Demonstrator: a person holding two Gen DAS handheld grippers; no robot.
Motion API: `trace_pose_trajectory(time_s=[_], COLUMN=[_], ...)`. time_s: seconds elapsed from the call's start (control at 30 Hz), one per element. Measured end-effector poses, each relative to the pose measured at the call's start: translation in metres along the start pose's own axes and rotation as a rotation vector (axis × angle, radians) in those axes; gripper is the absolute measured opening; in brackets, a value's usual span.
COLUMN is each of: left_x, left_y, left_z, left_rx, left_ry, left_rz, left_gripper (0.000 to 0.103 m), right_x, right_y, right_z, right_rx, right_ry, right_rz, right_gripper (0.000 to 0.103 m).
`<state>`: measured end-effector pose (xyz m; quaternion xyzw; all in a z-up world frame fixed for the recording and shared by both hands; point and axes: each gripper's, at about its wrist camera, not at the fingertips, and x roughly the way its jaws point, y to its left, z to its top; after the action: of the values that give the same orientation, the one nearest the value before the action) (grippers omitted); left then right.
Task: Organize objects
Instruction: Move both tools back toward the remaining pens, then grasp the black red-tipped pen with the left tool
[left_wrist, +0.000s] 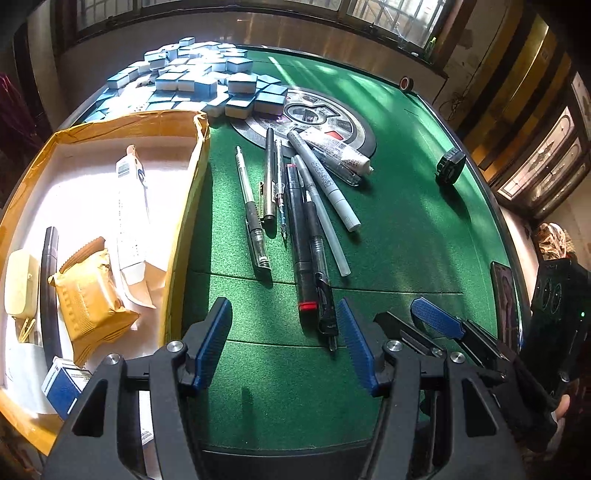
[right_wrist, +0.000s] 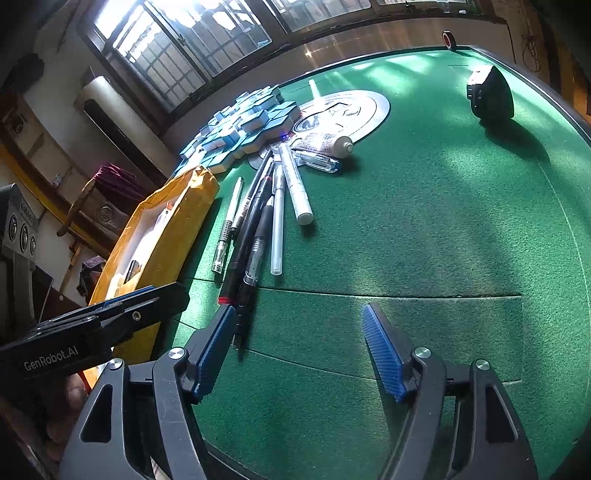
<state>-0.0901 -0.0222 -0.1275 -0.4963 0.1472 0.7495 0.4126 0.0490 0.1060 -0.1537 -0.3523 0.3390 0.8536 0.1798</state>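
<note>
Currently several items lie in my box; pens remain on the felt; both my grippers gape wide, empty.

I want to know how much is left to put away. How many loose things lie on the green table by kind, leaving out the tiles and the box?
Pens and markers: 8
White tube: 1
Black round knob-like thing: 1
Tape roll: 1
Dark flat slab at the right edge, perhaps a phone: 1
Total: 12
</note>
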Motion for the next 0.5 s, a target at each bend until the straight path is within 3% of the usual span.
trace_pose_trajectory(time_s=[0.1, 0.2, 0.3, 0.4, 0.5], left_x=[0.012, 0.027, 0.033, 0.032, 0.029], left_y=[-0.001, 0.001, -0.001, -0.002, -0.007], left_z=[0.01, 0.018, 0.025, 0.031, 0.036], left_rx=[-0.013, -0.039, -0.036, -0.039, -0.007], left_ry=[0.028, 0.082, 0.077, 0.078, 0.068], left_rz=[0.016, -0.019, -0.003, -0.002, -0.015], left_gripper=[0.059, 0.058, 0.058, 0.041, 0.037], right_x=[0.001, 0.001, 0.001, 0.0, -0.001], right_y=[0.002, 0.006, 0.008, 0.005, 0.002], right_z=[0.001, -0.002, -0.005, -0.005, -0.005], right_rx=[-0.011, -0.049, -0.068, -0.054, -0.038], right_ry=[0.013, 0.011, 0.009, 0.006, 0.001], right_rz=[0.003, -0.02, -0.032, -0.017, -0.003], right_gripper=[0.075, 0.075, 0.075, 0.075, 0.075])
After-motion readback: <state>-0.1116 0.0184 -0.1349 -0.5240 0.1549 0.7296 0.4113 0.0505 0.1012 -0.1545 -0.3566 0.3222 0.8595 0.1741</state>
